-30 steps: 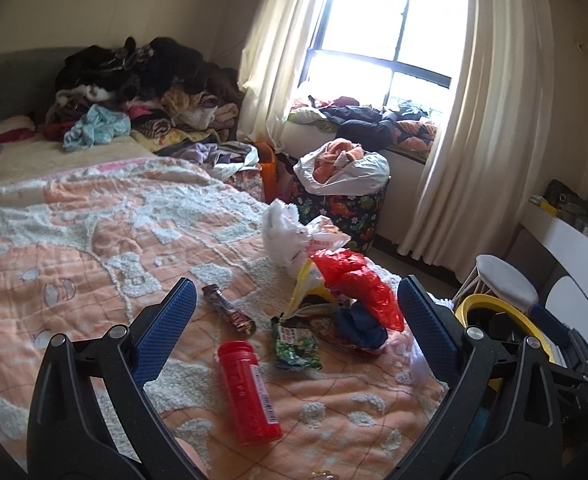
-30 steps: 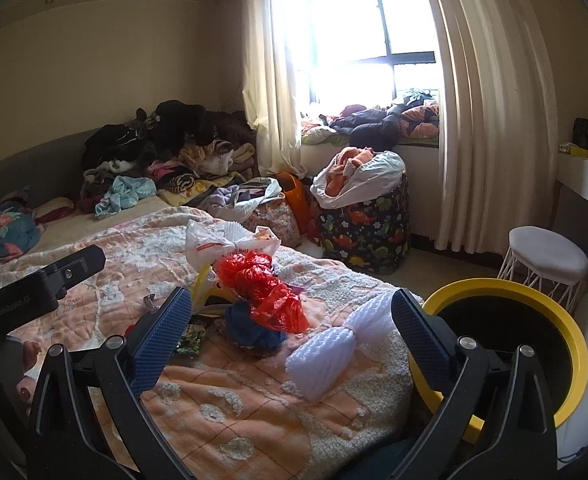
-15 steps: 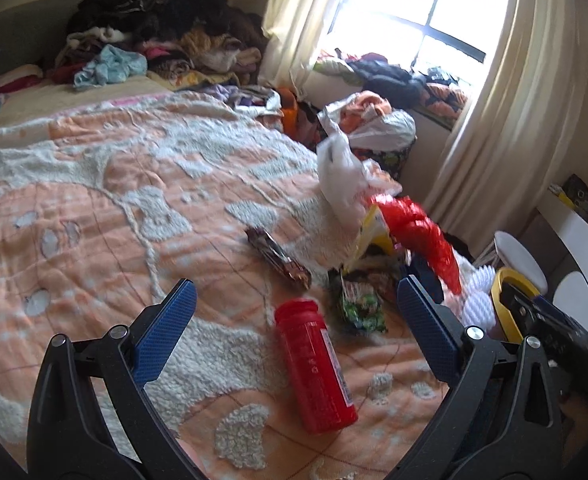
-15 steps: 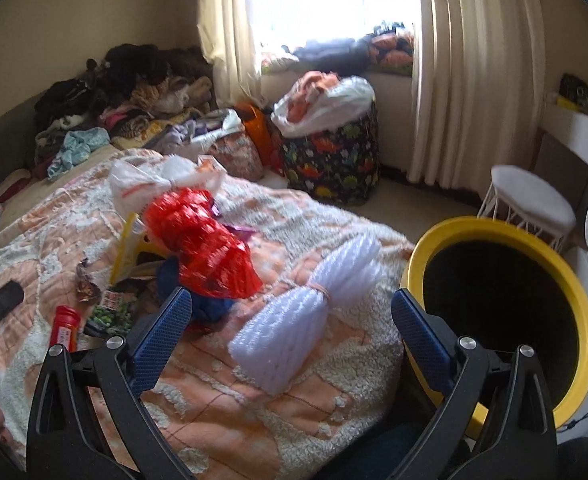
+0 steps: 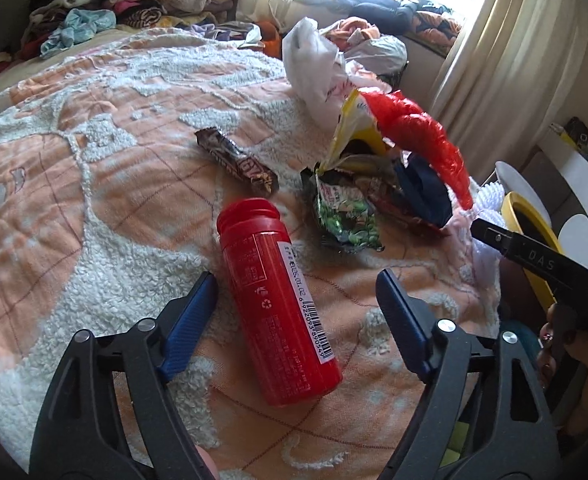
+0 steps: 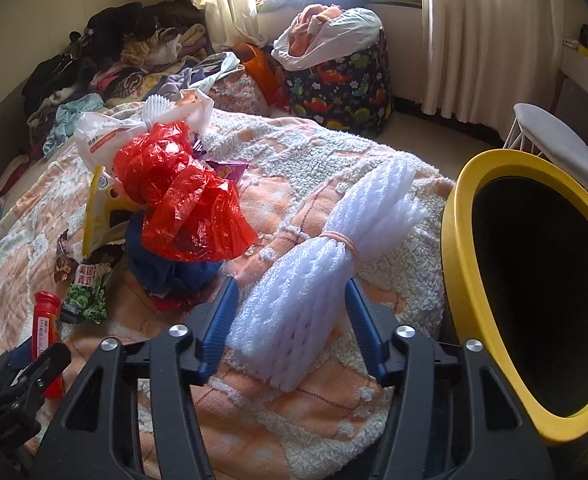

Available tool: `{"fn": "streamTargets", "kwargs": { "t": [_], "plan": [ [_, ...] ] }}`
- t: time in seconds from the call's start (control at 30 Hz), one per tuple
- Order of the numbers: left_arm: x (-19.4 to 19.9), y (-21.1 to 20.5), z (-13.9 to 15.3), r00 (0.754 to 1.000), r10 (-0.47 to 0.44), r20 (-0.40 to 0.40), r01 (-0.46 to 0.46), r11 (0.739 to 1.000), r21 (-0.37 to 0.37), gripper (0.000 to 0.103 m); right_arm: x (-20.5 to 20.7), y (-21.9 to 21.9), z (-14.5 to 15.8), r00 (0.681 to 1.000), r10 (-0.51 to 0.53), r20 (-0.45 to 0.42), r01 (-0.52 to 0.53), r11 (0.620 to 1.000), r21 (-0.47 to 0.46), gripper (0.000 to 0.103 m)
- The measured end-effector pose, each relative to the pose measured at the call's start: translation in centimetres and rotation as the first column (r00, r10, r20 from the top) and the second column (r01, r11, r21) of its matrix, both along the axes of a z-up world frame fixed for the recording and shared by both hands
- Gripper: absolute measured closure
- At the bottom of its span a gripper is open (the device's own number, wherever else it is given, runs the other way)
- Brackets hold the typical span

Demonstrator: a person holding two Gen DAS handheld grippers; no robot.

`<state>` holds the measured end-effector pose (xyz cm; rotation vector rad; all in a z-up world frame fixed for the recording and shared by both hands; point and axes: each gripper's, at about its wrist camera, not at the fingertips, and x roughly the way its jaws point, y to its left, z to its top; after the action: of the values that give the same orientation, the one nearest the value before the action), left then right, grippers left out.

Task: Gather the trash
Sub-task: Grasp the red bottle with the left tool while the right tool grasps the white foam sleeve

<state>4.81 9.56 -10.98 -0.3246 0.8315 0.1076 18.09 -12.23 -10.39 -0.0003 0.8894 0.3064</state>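
Observation:
A red plastic bottle [image 5: 277, 312] lies on the orange-and-white blanket [image 5: 93, 200]. My left gripper [image 5: 294, 292] straddles its lower half, and the jaws are closing with gaps still on both sides. My right gripper [image 6: 290, 292] is closing around the near end of a white foam-net bundle [image 6: 334, 256]; its pads stand just off the foam. Behind lie a red plastic bag [image 6: 181, 200], a white bag [image 5: 314, 64], a brown candy wrapper [image 5: 237, 160] and a green snack packet [image 5: 346, 220].
A yellow-rimmed black bin [image 6: 460, 240] stands at the bed's right edge, close to the foam bundle. Beyond the bed are a dinosaur-print laundry basket [image 6: 342, 80], a white stool [image 6: 554, 136], curtains and a heap of clothes [image 6: 133, 52].
Both grippers dropped and tilted down toward the bed. The left one closed in over the red bottle, the right one over the foam bundle, and both pairs of jaws have narrowed.

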Motion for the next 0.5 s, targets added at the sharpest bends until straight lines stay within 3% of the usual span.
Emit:
{"fn": "streamTargets", "kwargs": {
  "t": [0.07, 0.17, 0.23, 0.3, 0.5],
  "plan": [
    [0.0, 0.1, 0.0, 1.0, 0.006, -0.004, -0.006, 1.0, -0.003, 0.037, -0.3, 0.1, 0.1, 1.0, 0.016, 0.008, -0.016, 1.0, 0.004, 0.064],
    [-0.1, 0.2, -0.3, 1.0, 0.019, -0.019, -0.02, 1.0, -0.003, 0.049, -0.7, 0.1, 0.4, 0.999, 0.039, 0.019, -0.04, 0.999, 0.019, 0.07],
    [-0.1, 0.4, -0.4, 0.999, 0.029, -0.025, -0.029, 1.0, -0.006, 0.063, -1.0, -0.1, 0.6, 0.998, 0.05, 0.027, -0.051, 0.998, 0.034, 0.073],
    [-0.2, 0.8, -0.4, 0.999, 0.036, -0.022, -0.037, 0.999, -0.021, 0.07, -1.3, -0.3, 0.9, 0.998, 0.062, 0.029, -0.063, 0.997, 0.048, 0.082],
    [-0.6, 1.2, 0.1, 0.999, 0.035, 0.007, -0.034, 0.998, -0.053, 0.073, -1.9, -0.8, 1.8, 0.995, 0.086, 0.044, -0.089, 0.993, 0.081, 0.086]
  ]
}}
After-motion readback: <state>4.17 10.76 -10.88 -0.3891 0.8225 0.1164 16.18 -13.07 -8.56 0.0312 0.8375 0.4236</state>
